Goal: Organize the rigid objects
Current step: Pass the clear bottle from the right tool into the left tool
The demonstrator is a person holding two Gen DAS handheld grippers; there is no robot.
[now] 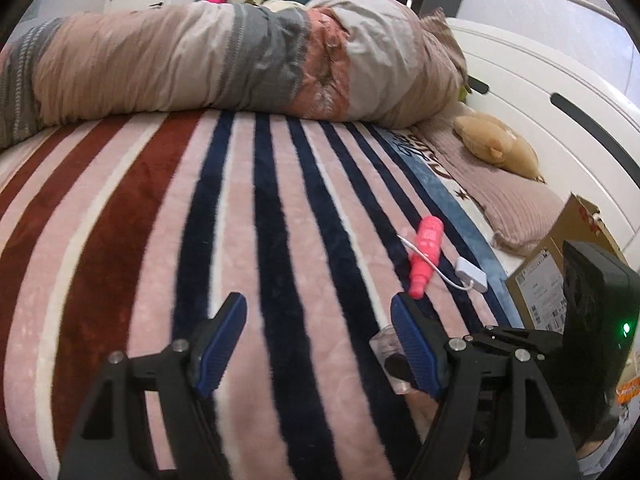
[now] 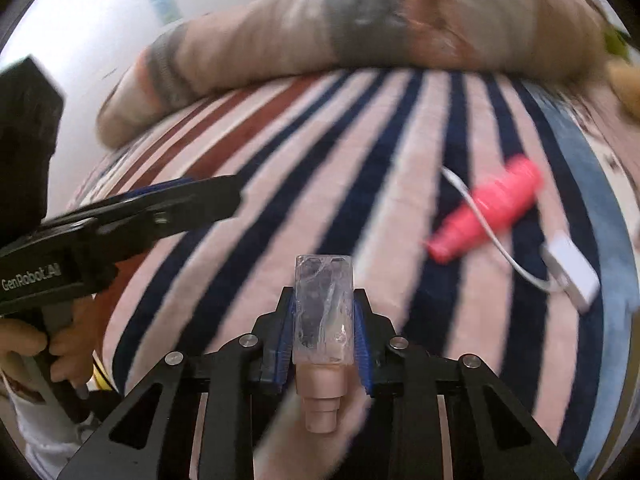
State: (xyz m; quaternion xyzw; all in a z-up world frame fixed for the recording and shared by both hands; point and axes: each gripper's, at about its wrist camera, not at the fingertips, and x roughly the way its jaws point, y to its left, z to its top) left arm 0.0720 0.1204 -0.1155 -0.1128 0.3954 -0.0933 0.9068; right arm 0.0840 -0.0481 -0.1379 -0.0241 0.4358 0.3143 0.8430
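My right gripper (image 2: 323, 312) is shut on a clear plastic bottle (image 2: 323, 312) with a beige cap, held above the striped blanket (image 2: 360, 160). The bottle's clear end also shows in the left wrist view (image 1: 386, 350), just behind my left gripper's right finger. My left gripper (image 1: 318, 314) is open and empty over the blanket; it appears at the left of the right wrist view (image 2: 160, 208). A pink bottle (image 1: 425, 254) (image 2: 488, 208) lies on the blanket to the right, across a white cable with a small white adapter (image 1: 472, 274) (image 2: 572, 276).
A rolled quilt (image 1: 220, 64) lies across the far side of the bed. A pillow (image 1: 516, 200) with a tan plush toy (image 1: 496, 144) sits at the right, by the white headboard (image 1: 560, 92). A cardboard box (image 1: 548, 272) stands at the bed's right edge.
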